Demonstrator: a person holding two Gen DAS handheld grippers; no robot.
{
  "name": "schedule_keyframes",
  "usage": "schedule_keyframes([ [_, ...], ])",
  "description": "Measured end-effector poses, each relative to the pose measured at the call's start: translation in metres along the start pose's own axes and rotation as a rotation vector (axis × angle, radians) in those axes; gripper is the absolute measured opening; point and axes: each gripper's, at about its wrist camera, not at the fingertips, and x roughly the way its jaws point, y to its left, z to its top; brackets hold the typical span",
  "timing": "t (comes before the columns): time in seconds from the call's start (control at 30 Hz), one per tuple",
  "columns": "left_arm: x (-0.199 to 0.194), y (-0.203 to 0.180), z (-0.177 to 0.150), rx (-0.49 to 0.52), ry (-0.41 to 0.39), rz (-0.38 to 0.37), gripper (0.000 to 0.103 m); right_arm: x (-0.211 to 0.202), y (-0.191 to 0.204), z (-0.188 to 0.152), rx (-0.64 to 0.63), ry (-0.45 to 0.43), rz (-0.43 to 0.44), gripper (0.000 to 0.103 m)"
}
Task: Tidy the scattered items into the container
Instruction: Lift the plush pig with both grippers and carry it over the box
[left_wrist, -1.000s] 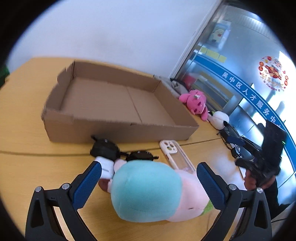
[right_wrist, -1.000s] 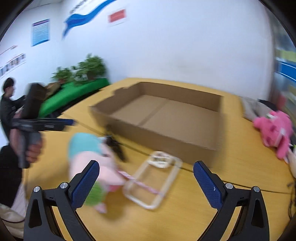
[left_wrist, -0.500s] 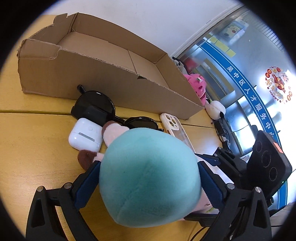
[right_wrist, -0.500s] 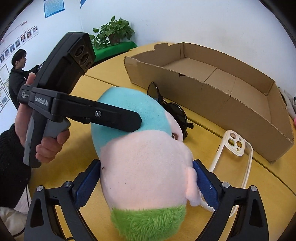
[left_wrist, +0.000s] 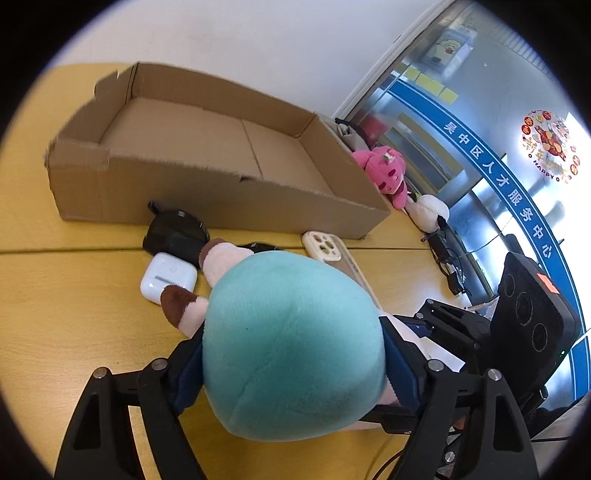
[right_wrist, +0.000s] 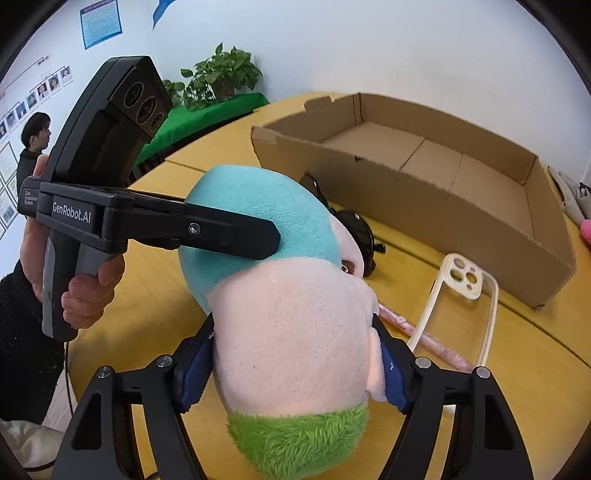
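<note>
A plush doll with a teal body (left_wrist: 291, 343) and a pink head with green hair (right_wrist: 295, 354) is held above the yellow table. My left gripper (left_wrist: 291, 373) is shut on its teal body. My right gripper (right_wrist: 291, 369) is shut on its pink head. The open cardboard box (left_wrist: 207, 192) stands just behind, also seen in the right wrist view (right_wrist: 443, 218). On the table near the box lie a white earbud case (left_wrist: 168, 277), black sunglasses (left_wrist: 175, 236), a clear phone case (right_wrist: 467, 299) and a pink stick (right_wrist: 424, 338).
A pink plush toy (left_wrist: 384, 173) and a white plush (left_wrist: 430, 212) lie right of the box, with cables (left_wrist: 448, 266) beyond. A person (right_wrist: 31, 147) stands far left by a green-covered table with plants (right_wrist: 218, 74).
Both grippers have closed around the doll from opposite sides. The doll has risen off the table, and the box looks a little farther below the left gripper than half a second ago.
</note>
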Motion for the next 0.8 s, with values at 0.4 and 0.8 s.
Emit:
schedule_keyframes([
  [0.4,-0.083,-0.074,0.083,0.222,-0.176,0.045,0.082,-0.1,0.006,0.07,-0.099,-0.223,-0.071,0.079],
  [0.8,-0.161,-0.129,0.231,0.434,-0.371,0.122,0.082,-0.179,-0.027,0.234,-0.288,-0.385,-0.169,0.079],
])
